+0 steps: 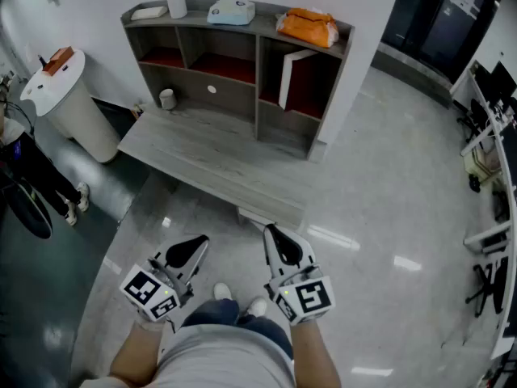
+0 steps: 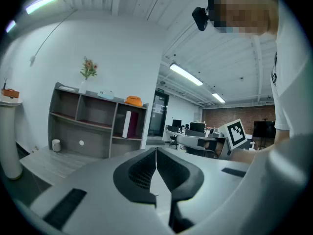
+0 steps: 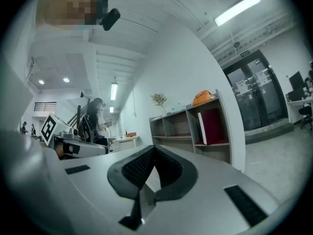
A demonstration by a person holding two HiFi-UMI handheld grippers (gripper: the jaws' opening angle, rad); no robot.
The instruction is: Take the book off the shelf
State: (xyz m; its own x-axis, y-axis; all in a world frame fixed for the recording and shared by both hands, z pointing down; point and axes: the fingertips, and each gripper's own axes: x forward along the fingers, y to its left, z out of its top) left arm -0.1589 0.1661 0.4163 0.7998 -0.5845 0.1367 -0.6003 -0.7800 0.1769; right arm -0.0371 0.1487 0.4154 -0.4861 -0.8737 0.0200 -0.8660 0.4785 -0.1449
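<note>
The dark red book with a white edge [image 1: 296, 79] stands nearly upright in the tall right-hand compartment of a grey wooden shelf unit [image 1: 258, 71], well apart from both grippers. The shelf unit sits at the back of a low grey wood-grain platform [image 1: 202, 156] set against a white wall. On top of the unit lie a crumpled orange bag [image 1: 308, 27], a pale blue box [image 1: 231, 11] and a white vase [image 1: 176, 6] holding a sprig of flowers. A small white cylinder [image 1: 167, 98], perhaps a cup, stands on the platform by the unit's left end. Left of the platform rises a white round pedestal [image 1: 65, 107] with something orange on top. The glossy pale grey floor [image 1: 388, 200] mirrors the ceiling lights. Black glass doors [image 1: 448, 18] fill the far right corner, and desks and office chairs [image 1: 489, 160] line the right edge of the room.

The left gripper [image 1: 196, 243] and the right gripper [image 1: 272, 234] are held low in front of the person, over the floor just short of the platform. Each has its jaws pressed fully together with nothing between them.
</note>
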